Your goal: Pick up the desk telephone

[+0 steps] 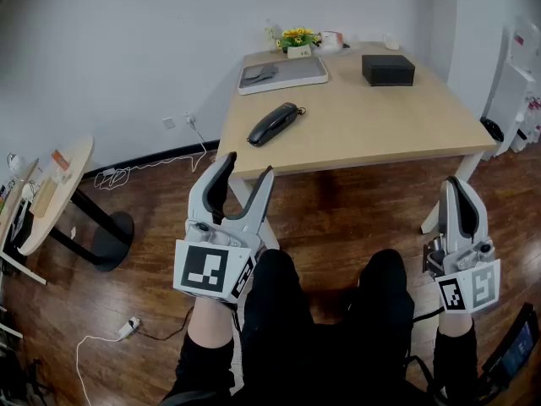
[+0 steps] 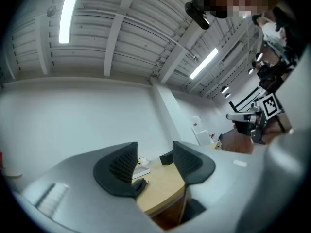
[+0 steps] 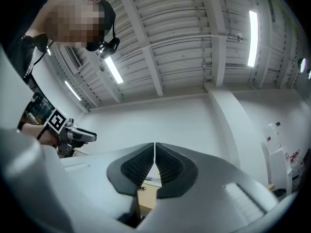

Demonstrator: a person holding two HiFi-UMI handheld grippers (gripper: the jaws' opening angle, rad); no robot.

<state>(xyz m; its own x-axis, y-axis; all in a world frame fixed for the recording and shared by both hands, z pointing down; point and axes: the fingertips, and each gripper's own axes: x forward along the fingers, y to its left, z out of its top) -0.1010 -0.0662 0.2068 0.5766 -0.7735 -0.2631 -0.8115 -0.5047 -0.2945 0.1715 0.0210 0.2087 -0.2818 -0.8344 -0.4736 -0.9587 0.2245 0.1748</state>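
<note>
The desk telephone (image 1: 274,123), a dark handset with a cord, lies near the front left edge of the wooden table (image 1: 363,134). Both grippers are held low over the person's lap, well short of the table. My left gripper (image 1: 247,166) is open, its jaws spread with nothing between them, and it points up toward the telephone. In the left gripper view the telephone (image 2: 141,184) shows low between the jaws of the left gripper (image 2: 154,161). My right gripper (image 1: 456,181) is shut and empty at the right, its pads meeting in the right gripper view (image 3: 154,161).
On the table stand a black box (image 1: 388,69), a grey flat tray (image 1: 281,73) and a small pot of flowers (image 1: 297,39). A round side table (image 1: 51,193) is at the left, a white cabinet (image 1: 516,83) at the right, and a cable with a plug (image 1: 118,332) on the wooden floor.
</note>
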